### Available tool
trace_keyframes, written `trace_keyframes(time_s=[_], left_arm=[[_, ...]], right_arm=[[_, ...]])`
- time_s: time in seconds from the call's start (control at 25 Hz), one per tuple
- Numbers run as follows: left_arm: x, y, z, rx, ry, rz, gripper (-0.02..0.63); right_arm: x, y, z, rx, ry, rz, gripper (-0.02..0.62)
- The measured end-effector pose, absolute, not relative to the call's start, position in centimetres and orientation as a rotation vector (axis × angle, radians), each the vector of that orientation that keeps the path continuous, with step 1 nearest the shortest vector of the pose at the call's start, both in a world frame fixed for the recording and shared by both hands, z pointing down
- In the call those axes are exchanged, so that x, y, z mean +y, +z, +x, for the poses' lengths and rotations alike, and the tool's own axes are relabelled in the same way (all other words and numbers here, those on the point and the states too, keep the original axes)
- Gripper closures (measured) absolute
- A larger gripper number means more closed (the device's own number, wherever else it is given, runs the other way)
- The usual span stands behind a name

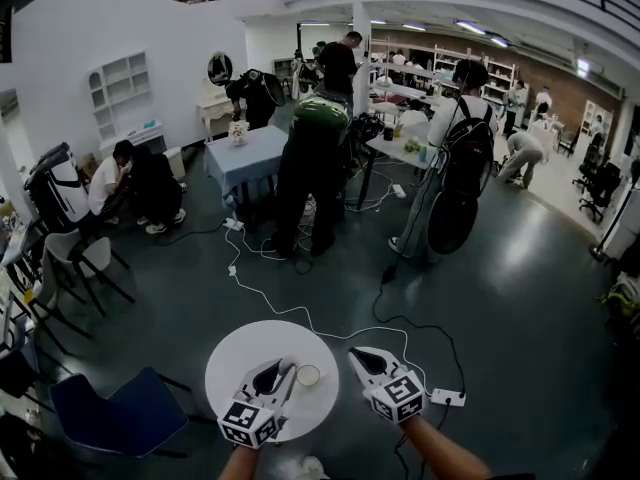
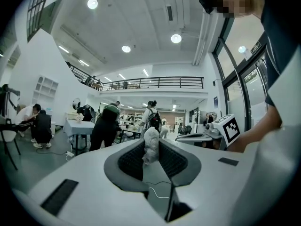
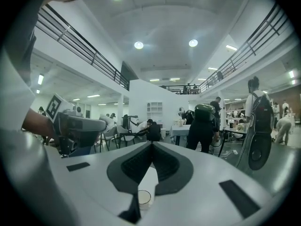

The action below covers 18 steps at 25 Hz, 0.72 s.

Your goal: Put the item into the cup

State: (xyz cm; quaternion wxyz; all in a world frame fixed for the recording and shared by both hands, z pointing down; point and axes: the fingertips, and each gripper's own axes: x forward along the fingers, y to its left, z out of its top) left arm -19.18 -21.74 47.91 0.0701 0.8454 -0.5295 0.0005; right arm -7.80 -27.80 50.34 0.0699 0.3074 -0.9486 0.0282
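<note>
A small round white table (image 1: 240,353) stands right below me. On it sits a short open cup (image 1: 308,375), which also shows under the right gripper's jaws as the cup (image 3: 144,197). My left gripper (image 1: 284,371) hovers just left of the cup, shut on a crumpled white item (image 2: 151,144) that sticks up between its dark pads. My right gripper (image 1: 356,354) hangs to the right of the cup, past the table's edge. Its jaws meet at the tips with nothing between them.
A blue chair (image 1: 120,413) stands left of the table. A white power strip (image 1: 447,396) and cables (image 1: 270,303) lie on the dark floor to the right and ahead. Several people (image 1: 310,168) stand around tables farther off.
</note>
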Motion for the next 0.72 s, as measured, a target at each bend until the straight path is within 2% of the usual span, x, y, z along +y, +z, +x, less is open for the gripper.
trace_keyframes(time_s=[0.72], left_arm=[[-26.7, 49.8, -25.4, -1.526, 0.014, 2.517, 0.514]], right_arm=[[-32.4, 51.5, -13.0, -2.779, 0.124, 0.966, 0.580]])
